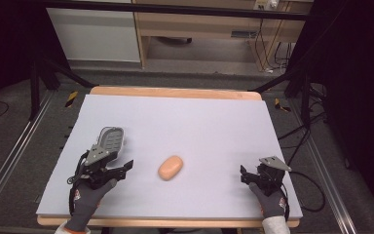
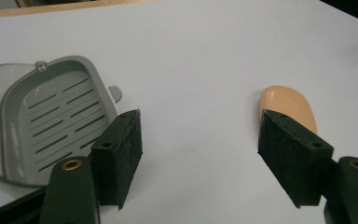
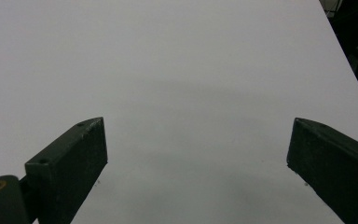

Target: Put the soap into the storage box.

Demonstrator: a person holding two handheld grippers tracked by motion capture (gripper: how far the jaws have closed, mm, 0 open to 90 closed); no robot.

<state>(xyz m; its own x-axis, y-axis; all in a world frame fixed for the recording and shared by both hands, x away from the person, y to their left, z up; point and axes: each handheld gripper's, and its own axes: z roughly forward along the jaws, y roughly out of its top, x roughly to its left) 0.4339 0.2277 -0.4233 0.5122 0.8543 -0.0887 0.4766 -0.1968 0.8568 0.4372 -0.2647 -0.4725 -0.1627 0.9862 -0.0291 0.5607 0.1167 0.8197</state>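
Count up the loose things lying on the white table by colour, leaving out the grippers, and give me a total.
Grey: 1, the slotted soap dish, at the table's left beside the left gripper.
Peach: 1, the oval soap bar, near the table's middle.
Total: 2, both lying on the white table.

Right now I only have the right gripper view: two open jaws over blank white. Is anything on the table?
Observer: Yes. In the high view a peach soap bar lies near the middle of the table.
Operator: Anything else?
Observer: A grey slotted soap dish lies at the left, apart from the bar.
Operator: Where's the left gripper?
Observer: The left gripper is open and empty, with the dish and bar beyond its jaws.
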